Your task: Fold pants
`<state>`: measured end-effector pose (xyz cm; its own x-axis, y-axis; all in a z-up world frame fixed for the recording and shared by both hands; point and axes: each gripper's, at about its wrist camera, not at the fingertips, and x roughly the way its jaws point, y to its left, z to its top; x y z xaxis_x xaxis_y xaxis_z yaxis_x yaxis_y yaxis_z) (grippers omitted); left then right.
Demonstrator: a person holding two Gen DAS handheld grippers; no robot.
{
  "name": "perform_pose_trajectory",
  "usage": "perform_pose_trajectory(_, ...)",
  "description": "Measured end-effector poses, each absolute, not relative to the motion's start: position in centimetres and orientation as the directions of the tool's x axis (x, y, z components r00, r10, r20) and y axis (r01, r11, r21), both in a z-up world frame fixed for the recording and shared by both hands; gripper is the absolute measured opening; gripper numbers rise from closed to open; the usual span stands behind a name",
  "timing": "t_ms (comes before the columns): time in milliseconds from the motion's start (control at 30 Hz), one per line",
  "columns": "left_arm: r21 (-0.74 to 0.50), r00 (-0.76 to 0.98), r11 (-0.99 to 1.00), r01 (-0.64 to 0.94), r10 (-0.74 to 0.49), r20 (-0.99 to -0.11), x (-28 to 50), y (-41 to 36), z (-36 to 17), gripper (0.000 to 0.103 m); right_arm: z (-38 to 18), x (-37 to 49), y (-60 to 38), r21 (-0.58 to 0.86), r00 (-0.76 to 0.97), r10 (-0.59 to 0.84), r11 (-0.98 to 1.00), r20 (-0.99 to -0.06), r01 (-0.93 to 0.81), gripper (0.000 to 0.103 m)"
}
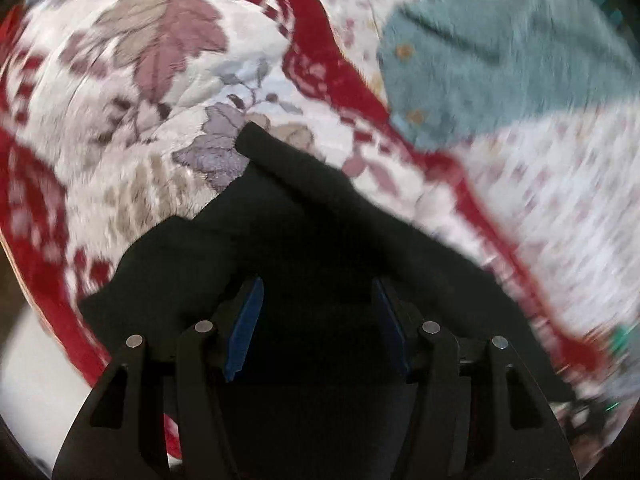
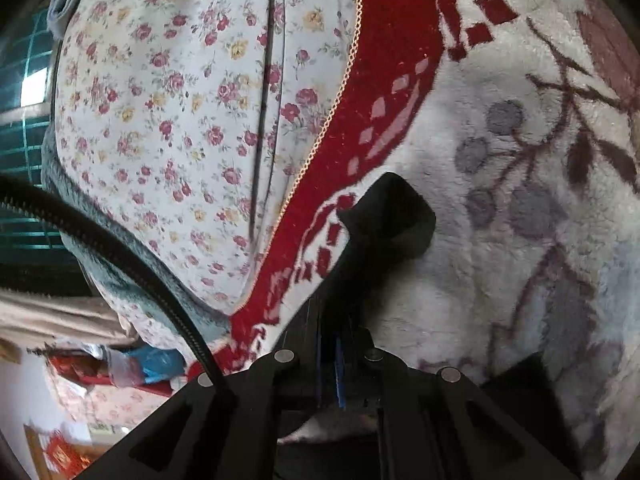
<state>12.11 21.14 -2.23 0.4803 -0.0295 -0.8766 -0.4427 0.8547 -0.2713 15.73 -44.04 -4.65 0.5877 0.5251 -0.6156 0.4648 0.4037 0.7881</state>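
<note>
On my left, I am holding the left gripper tipped down over the black pants, its blue pads standing apart with dark cloth lying between and under them. I cannot see the pads pressing on anything, so I am reading this gripper as released and hovering at the pants. The pants are lying on the floral blanket, inside its red border, with a narrow black end reaching toward the grey flower printed in the blanket's middle. Beyond that border, a grey-blue garment is lying on the sprigged bedsheet — it is not part of this job, as far as I can judge.

On my right, the right gripper is clenched, pads almost together, and it is pinching a strip of the black pants. The cloth is running up from the jaws and ending in a curled edge that is hanging just over the blanket's white pile, beside the red border.

I judge I am mid-fold, carrying one end of the pants across with the right side. Next I am needing to lay that end down squarely on the rest of the pants, and the left gripper is needing to close on the matching edge or pin the cloth so it is not dragging along.
</note>
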Motion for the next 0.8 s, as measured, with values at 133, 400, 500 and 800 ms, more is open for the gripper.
perform_pose_trajectory(133,-0.135,0.394,0.9,-0.414,0.044,-0.918,15.0,19.8,-2.9,0.055,-4.3,16.1,-43.9,0.786,0.577,0.533,0.434,-0.618,0.441,0.005)
perform_pose_trajectory(400,-0.268,0.546,0.916,-0.3,-0.066,-0.835,25.9,21.0,-0.3,0.055,-2.9,22.5,-44.7,0.84,0.612,0.575,0.361,-0.543,0.405,0.005)
perform_pose_trajectory(500,-0.283,0.54,0.896,-0.344,-0.058,-0.84,28.8,22.2,0.2,0.055,-5.0,27.0,-46.0,0.881,0.663,0.586,0.234,-0.466,0.412,0.028)
perform_pose_trajectory(800,-0.377,0.601,0.868,-0.324,-0.118,-0.79,22.5,20.4,1.5,0.055,-3.3,23.8,-49.2,0.721,0.545,0.477,0.525,-0.689,0.452,0.048)
